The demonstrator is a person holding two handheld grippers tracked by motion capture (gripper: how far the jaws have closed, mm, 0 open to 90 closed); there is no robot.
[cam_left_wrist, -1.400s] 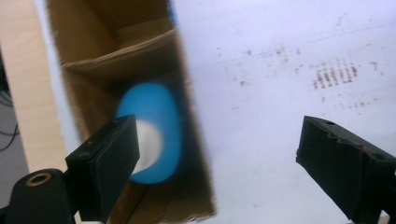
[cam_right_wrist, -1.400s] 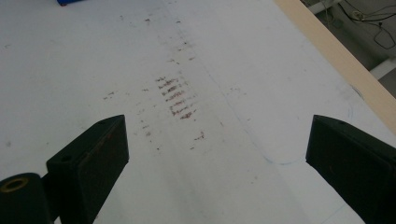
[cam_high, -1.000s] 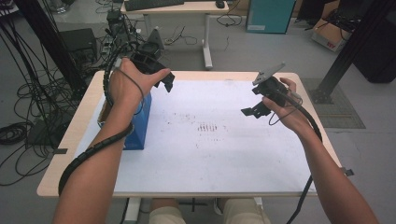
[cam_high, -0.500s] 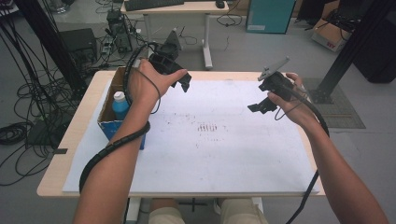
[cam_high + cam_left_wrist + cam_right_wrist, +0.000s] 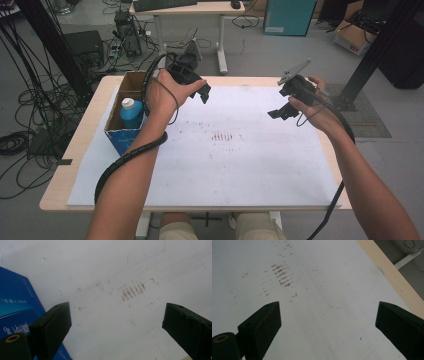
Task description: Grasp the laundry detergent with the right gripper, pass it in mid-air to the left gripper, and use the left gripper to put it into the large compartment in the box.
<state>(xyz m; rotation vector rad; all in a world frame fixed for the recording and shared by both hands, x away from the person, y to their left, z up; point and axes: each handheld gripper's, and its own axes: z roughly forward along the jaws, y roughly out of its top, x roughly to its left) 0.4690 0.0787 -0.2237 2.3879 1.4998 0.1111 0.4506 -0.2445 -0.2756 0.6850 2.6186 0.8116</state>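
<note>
My left gripper [image 5: 202,92] is held above the far left part of the white sheet [image 5: 240,165], just right of a blue open-topped box [image 5: 122,136]. In the left gripper view its jaws [image 5: 116,315] stand wide apart with nothing between them, over the stained sheet, with the blue box [image 5: 15,307] at the left. A blue bottle with a white cap [image 5: 131,112] stands in the box. My right gripper [image 5: 281,111] hovers over the far right of the sheet. Seen in the right gripper view [image 5: 327,312], it is open and empty.
Brown smudges [image 5: 222,136] mark the middle of the sheet. The wooden table edge [image 5: 392,277] runs close to the right gripper. Beyond the table are another desk [image 5: 200,10], cables on the floor [image 5: 30,125] and a black frame post [image 5: 370,55].
The left hand has moved right, off the box and down, uncovering the bottle inside. The right hand has hardly moved.
</note>
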